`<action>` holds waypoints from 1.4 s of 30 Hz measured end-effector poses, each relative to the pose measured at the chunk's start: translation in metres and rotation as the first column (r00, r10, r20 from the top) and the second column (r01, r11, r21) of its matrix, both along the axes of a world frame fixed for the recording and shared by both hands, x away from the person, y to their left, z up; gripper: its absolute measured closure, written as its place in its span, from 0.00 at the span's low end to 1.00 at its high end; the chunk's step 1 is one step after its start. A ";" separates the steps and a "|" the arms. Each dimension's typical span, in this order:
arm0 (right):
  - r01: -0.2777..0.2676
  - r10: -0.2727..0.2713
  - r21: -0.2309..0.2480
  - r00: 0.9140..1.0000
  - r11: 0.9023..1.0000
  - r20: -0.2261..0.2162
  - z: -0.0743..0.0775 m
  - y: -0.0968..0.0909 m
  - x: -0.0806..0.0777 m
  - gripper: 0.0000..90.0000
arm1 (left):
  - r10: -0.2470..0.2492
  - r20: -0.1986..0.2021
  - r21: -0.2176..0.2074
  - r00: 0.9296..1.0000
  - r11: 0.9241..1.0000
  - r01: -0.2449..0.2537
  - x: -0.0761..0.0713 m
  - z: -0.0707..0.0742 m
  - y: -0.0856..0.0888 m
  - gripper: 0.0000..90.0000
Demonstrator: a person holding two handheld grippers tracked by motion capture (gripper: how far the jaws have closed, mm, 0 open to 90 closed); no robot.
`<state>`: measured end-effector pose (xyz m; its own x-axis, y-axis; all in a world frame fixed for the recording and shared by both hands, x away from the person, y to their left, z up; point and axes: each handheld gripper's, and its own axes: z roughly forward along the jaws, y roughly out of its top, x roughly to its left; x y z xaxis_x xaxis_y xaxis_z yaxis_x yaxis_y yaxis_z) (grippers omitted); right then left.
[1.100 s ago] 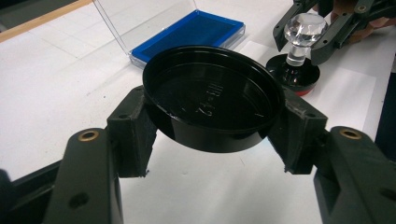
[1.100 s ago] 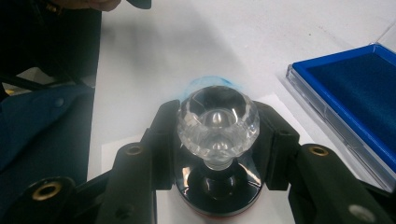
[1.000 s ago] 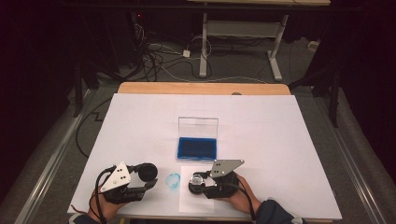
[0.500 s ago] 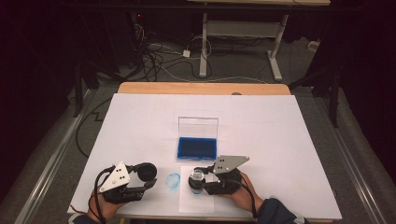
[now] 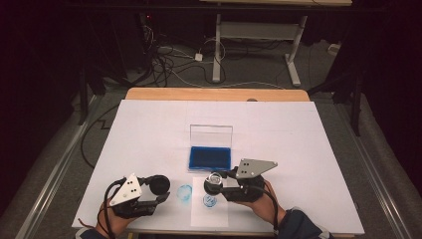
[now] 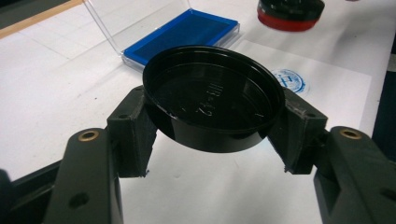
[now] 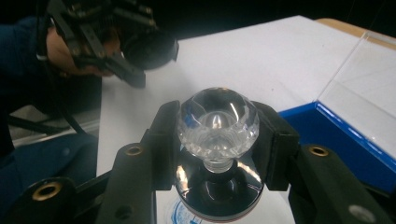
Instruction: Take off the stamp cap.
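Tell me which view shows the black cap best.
The left gripper view: the black cap sits close and sharp between its jaws. The high view shows it small; the right gripper view shows it dark and distant.

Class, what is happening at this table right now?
A person is stamping paper. The right tool grips a stamp by its clear knob, held just above a round blue print on the paper sheet. The left tool holds the stamp's black cap. An open blue ink pad lies behind.

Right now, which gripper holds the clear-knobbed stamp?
The right gripper: its jaws clamp the stamp by the knob. The left gripper grips a black lid.
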<state>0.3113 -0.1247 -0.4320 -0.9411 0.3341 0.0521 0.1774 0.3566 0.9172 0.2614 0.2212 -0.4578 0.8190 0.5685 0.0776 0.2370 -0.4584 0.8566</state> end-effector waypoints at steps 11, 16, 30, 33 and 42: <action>0.016 -0.017 0.046 1.000 0.999 0.024 0.016 -0.008 -0.001 0.63 | -0.025 -0.005 0.001 1.000 1.000 0.025 0.001 -0.002 -0.012 0.40; 0.015 -0.017 0.062 0.999 0.998 0.029 0.020 -0.010 -0.002 0.63 | -0.048 -0.012 0.001 0.999 0.999 0.048 0.002 -0.003 -0.022 0.40; 0.009 -0.013 0.125 0.999 0.992 0.031 0.034 -0.015 -0.006 0.63 | -0.104 -0.049 -0.010 0.993 0.995 0.104 0.008 -0.007 -0.047 0.40; 0.001 -0.006 0.130 0.999 0.992 0.036 0.036 -0.014 -0.007 0.63 | -0.123 -0.058 -0.011 0.991 0.992 0.123 0.008 -0.008 -0.054 0.40; -0.016 0.012 0.146 0.999 0.989 0.032 0.038 -0.009 -0.011 0.63 | -0.156 -0.066 0.001 0.986 0.988 0.156 0.009 -0.010 -0.070 0.40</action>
<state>0.3007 -0.1339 -0.3941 -0.9476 0.3117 0.0701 0.1439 0.2204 0.9647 0.2707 0.1516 -0.4677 0.9010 0.4331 0.0234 0.2182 -0.4991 0.8386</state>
